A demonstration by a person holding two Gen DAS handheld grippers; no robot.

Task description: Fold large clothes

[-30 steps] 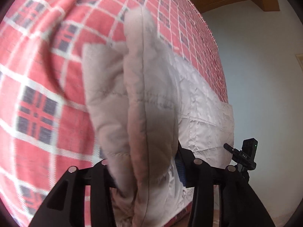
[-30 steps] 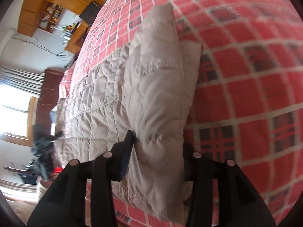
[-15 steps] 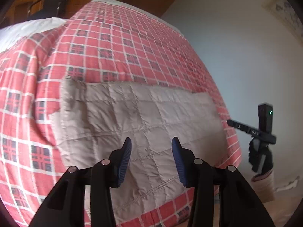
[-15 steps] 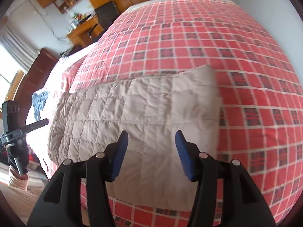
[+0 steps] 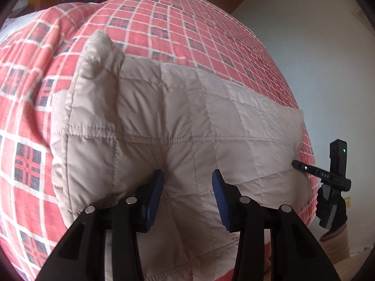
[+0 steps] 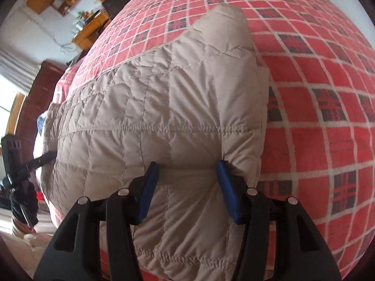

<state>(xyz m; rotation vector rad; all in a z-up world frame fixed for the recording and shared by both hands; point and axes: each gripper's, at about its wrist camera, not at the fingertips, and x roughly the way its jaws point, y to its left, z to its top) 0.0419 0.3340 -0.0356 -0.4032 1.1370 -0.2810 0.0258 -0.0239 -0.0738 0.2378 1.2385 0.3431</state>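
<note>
A beige quilted garment lies folded into a long band across the red plaid bedspread. My left gripper is open, its blue pads pressed into the near part of the garment towards its left end, with padding bulging between them. In the right wrist view the same garment fills the middle. My right gripper is open too, its pads sunk into the fabric close to the right end. A puffy corner sticks up at each end.
The right gripper's body, in a gloved hand, shows at the bed's right side before a pale wall. The left one shows at the left edge. Wooden shelves and a desk stand beyond the bed.
A second ago both grippers were shut on raised folds of the garment. They let go and drew back, and now they are low and close, open, pressing into the near part.
</note>
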